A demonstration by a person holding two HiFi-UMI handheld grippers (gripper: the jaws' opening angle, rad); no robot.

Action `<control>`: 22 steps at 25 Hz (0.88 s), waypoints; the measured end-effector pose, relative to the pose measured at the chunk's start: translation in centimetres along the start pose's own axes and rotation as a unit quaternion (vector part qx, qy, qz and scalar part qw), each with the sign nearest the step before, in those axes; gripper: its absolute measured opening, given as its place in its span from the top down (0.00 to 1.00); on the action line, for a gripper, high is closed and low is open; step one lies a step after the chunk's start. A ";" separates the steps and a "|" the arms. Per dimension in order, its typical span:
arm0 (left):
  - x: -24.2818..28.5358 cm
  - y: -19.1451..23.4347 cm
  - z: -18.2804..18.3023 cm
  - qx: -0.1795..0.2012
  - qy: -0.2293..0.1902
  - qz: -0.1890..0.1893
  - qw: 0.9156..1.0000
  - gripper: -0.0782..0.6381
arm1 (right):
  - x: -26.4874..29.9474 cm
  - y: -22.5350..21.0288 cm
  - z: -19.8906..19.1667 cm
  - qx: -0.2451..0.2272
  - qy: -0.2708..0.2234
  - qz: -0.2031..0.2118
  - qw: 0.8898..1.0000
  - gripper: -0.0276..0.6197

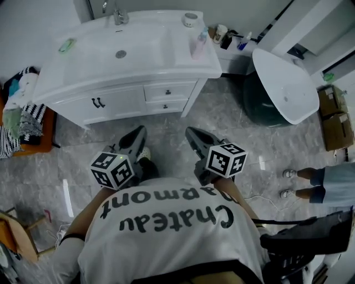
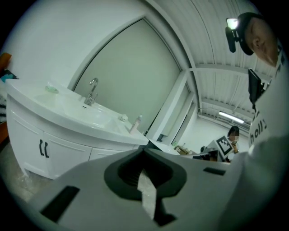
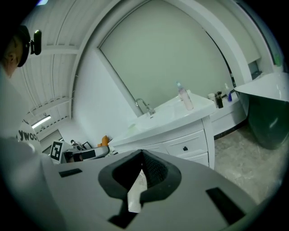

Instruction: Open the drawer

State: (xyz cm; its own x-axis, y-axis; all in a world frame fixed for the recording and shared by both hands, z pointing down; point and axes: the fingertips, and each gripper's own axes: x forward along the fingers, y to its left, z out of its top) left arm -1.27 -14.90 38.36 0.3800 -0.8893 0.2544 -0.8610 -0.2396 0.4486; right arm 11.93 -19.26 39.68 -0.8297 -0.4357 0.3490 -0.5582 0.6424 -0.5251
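A white vanity cabinet (image 1: 119, 102) stands ahead of me, with two closed drawers on its right side. The upper drawer (image 1: 169, 91) and the lower drawer (image 1: 166, 105) each carry a small dark knob, and the upper drawer (image 3: 184, 148) also shows in the right gripper view. My left gripper (image 1: 138, 132) and right gripper (image 1: 191, 133) hang side by side over the floor, short of the cabinet and pointing toward it. Both are shut with nothing between the jaws. The left gripper (image 2: 143, 150) and right gripper (image 3: 140, 152) show their jaw tips meeting.
The cabinet's double doors (image 1: 99, 103) have dark handles. On the counter are a sink (image 1: 119, 44), a faucet (image 1: 117, 15) and a bottle (image 1: 199, 44). A white tub (image 1: 285, 86) stands at the right, with a person's feet (image 1: 288, 183) near it. A stool with towels (image 1: 22, 116) sits at the left.
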 end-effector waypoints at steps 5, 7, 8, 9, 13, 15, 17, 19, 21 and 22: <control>3.9 2.5 3.5 0.017 0.014 -0.037 0.999 0.88 | 4.2 -0.8 3.7 0.018 -0.023 -0.003 1.000 0.94; 5.5 3.5 5.0 0.023 0.020 -0.065 0.997 0.88 | 6.0 -0.8 5.3 0.017 -0.037 -0.001 0.999 0.94; 6.2 3.9 5.8 0.027 0.025 -0.080 0.996 0.88 | 6.9 -0.9 5.9 0.015 -0.041 -0.002 0.999 0.94; 7.0 4.2 6.4 0.031 0.030 -0.096 0.994 0.88 | 7.7 -1.0 6.4 0.013 -0.044 -0.004 0.999 0.94; 9.6 5.4 8.3 0.055 0.054 -0.157 0.985 0.88 | 10.9 -2.2 7.5 0.030 -0.059 -0.022 0.998 0.94; 10.8 6.4 8.5 0.075 0.067 -0.174 0.980 0.88 | 12.5 -3.0 7.5 0.042 -0.067 -0.033 0.996 0.94; 11.9 7.6 8.1 0.097 0.084 -0.177 0.976 0.88 | 13.8 -3.8 7.2 0.042 -0.067 -0.047 0.996 0.94; 12.6 8.7 7.1 0.111 0.099 -0.175 0.973 0.88 | 14.7 -4.6 6.7 0.039 -0.061 -0.063 0.995 0.94; 13.2 9.6 6.3 0.115 0.107 -0.167 0.973 0.88 | 15.3 -5.3 6.2 0.041 -0.053 -0.073 0.995 0.94; 13.5 10.1 5.8 0.114 0.111 -0.163 0.974 0.88 | 15.6 -5.6 6.0 0.040 -0.048 -0.076 0.995 0.94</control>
State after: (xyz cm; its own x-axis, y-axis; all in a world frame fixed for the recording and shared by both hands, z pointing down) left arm -6.79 -31.57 41.29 0.6869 -0.6524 0.3203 -0.7261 -0.5974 0.3405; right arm 2.13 -33.47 43.43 -0.7295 -0.5848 0.3547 -0.6715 0.5136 -0.5341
